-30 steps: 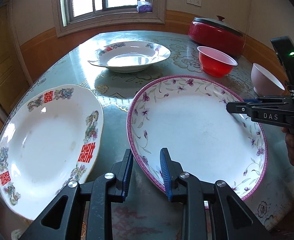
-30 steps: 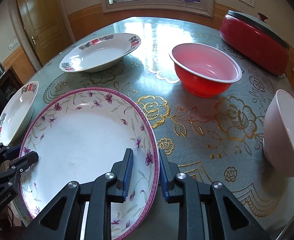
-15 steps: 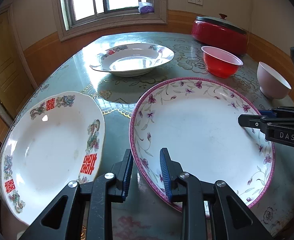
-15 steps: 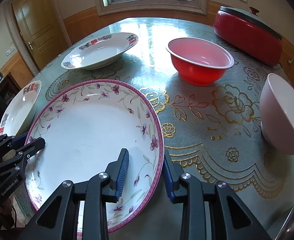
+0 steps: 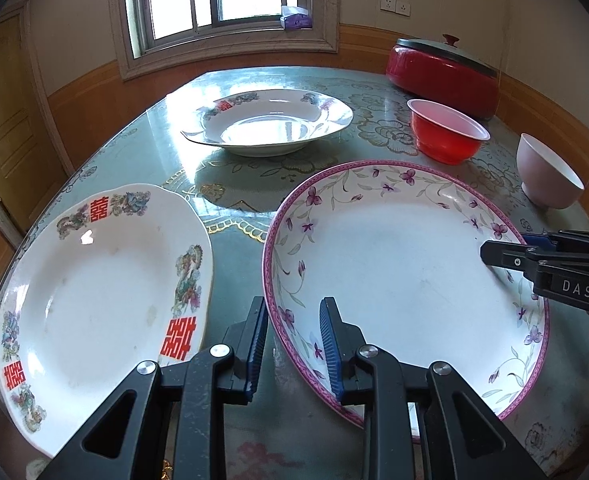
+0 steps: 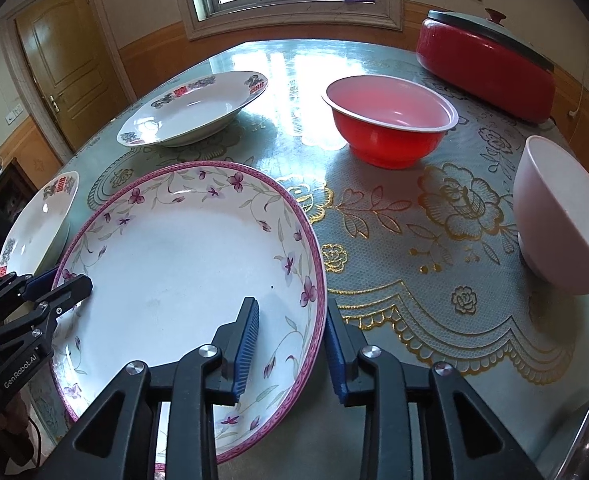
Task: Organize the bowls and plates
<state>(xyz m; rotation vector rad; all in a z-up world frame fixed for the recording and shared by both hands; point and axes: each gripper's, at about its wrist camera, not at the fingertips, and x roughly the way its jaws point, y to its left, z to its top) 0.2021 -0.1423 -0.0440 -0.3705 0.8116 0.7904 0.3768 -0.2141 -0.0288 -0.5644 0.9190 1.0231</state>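
Note:
A large white plate with purple flowers and a pink rim [image 5: 406, 272] [image 6: 182, 264] lies on the green table between both grippers. My left gripper [image 5: 294, 344] [image 6: 60, 284] is shut on its near-left rim, one finger on the inside and one under the edge. My right gripper [image 6: 290, 344] [image 5: 510, 248] straddles the opposite rim with its jaws spread. Its inner pad stands clear of the plate wall. A white plate with red characters [image 5: 94, 292] [image 6: 38, 220] lies to the left, a similar deep plate [image 5: 270, 120] [image 6: 194, 112] farther back.
A red bowl [image 5: 446, 136] [image 6: 390, 124] and a pale pink bowl [image 5: 546, 176] [image 6: 562, 224] stand to the right of the flowered plate. A red lidded pot [image 5: 446, 68] [image 6: 490, 60] sits at the back right. The table [image 6: 414, 280] edge runs close behind the left plate.
My right gripper's jaws have spread apart around the flowered plate's rim. My left gripper has kept its hold on the opposite rim.

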